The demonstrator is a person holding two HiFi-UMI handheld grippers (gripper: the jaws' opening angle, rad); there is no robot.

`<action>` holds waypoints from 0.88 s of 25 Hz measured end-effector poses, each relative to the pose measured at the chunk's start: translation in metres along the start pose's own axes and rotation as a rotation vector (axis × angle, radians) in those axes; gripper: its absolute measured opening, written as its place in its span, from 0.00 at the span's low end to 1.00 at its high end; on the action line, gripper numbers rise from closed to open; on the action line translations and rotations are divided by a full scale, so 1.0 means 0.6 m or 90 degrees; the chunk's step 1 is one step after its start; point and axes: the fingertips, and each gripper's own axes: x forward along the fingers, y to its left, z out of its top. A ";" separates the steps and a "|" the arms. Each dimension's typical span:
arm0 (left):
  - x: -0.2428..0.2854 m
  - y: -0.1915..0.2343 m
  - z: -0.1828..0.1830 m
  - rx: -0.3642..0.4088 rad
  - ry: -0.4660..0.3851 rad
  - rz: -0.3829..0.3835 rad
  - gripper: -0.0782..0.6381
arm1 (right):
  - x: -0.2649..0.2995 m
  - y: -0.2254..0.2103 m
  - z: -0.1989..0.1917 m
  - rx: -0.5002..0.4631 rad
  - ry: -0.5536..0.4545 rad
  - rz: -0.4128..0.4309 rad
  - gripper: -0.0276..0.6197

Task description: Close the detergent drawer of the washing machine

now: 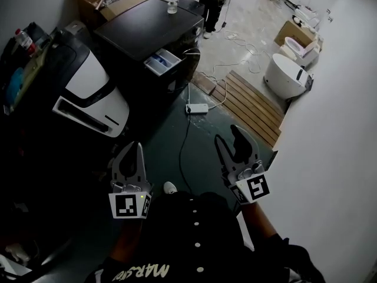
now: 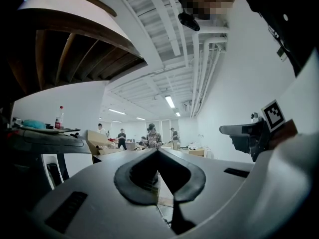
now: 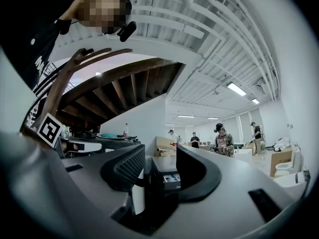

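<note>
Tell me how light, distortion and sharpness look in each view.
Head view: dim, washer nearly black, wall bright. Left gripper view: strong fisheye bend, ceiling lamps glare. Right gripper view: same bend, distant washer sharp.

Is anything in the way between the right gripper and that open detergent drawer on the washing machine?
Nothing visible blocks it. Between the right gripper and the detergent drawer lies bare floor, with only a power strip and its cable lying flat on it.
</note>
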 end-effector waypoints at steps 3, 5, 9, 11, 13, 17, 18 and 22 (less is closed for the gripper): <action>0.001 0.021 -0.011 -0.006 0.007 -0.011 0.11 | 0.010 0.009 -0.012 -0.003 0.013 -0.022 0.34; 0.002 0.028 -0.019 -0.011 0.013 -0.016 0.11 | 0.015 0.019 -0.013 -0.004 0.011 -0.014 0.34; 0.010 0.034 -0.029 -0.018 0.019 -0.019 0.11 | 0.029 0.020 -0.012 -0.024 0.030 -0.031 0.34; 0.017 0.037 -0.031 -0.021 0.023 -0.014 0.11 | 0.037 0.017 -0.016 -0.028 0.035 -0.027 0.34; 0.022 0.040 -0.031 -0.022 0.025 -0.006 0.11 | 0.044 0.011 -0.027 -0.025 0.042 -0.011 0.34; 0.037 0.049 -0.033 -0.019 0.032 0.018 0.11 | 0.079 -0.006 -0.035 -0.004 0.042 0.004 0.34; 0.043 0.050 -0.032 -0.018 0.034 0.023 0.11 | 0.089 -0.012 -0.033 0.002 0.040 0.007 0.34; 0.070 0.046 -0.025 -0.011 0.039 0.041 0.11 | 0.113 -0.037 -0.036 -0.001 0.030 0.041 0.34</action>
